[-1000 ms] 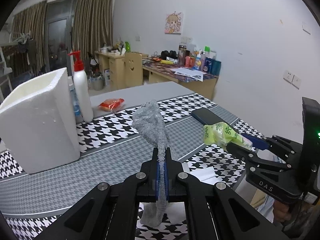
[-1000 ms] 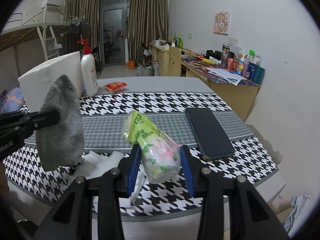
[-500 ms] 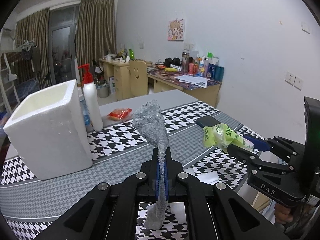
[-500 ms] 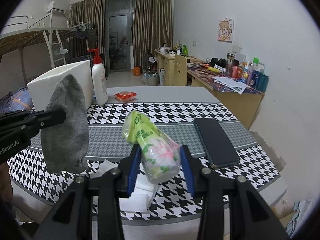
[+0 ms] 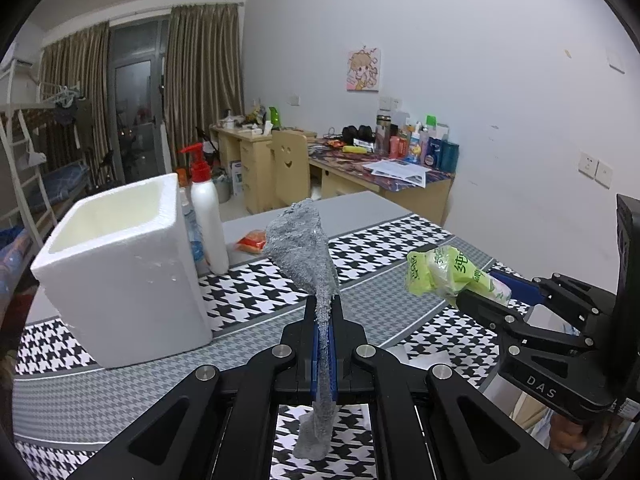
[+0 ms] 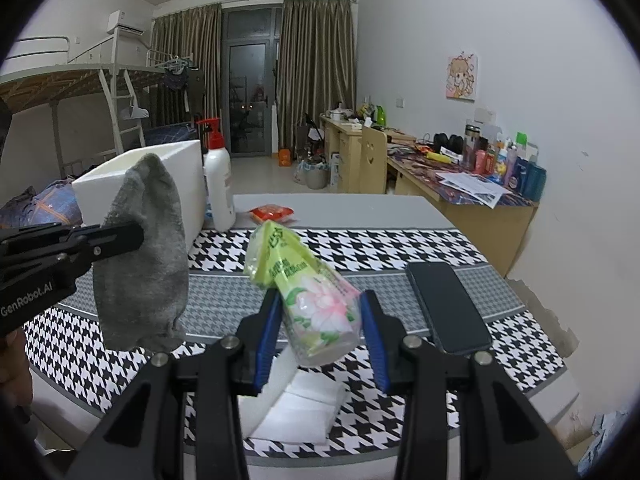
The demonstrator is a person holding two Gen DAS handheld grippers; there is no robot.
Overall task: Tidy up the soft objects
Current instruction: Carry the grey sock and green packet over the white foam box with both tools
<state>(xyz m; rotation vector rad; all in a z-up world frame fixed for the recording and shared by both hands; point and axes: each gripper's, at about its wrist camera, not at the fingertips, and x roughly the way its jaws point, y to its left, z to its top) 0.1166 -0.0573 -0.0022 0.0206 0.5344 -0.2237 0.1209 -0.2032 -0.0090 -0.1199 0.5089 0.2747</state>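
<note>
A table (image 6: 352,210) covered with a black-and-white houndstooth cloth crossed by grey bands filled the lower part of both views. On its left side a white foam box (image 5: 120,272) was stood, open at the top, thick-walled and with nothing seen inside it from this angle. Just beside the box, on its far right corner, a white pump bottle (image 5: 208,216) with a red head was set upright. A dark phone (image 6: 448,306) was laid flat on the grey band toward the right edge of the table, and a small orange packet (image 5: 251,240) was seen on the bare grey top behind the cloth. Flat white sheets of paper (image 6: 304,408) were spread on the cloth at the near edge.

The left gripper (image 5: 325,320) was held above the table with its blue-padded jaws pressed together on a grey sock (image 5: 308,252). The sock was seen as fuzzy knit, pinched near its middle, the wide part standing up past the fingertips and the narrow end hanging limp below them. The right gripper (image 6: 320,320) was clamped on a tissue pack (image 6: 308,292), a soft plastic packet, lime green at its crumpled upper end and printed with pink flowers lower down, tilted leftward and held clear of the table, well apart from the box.
</note>
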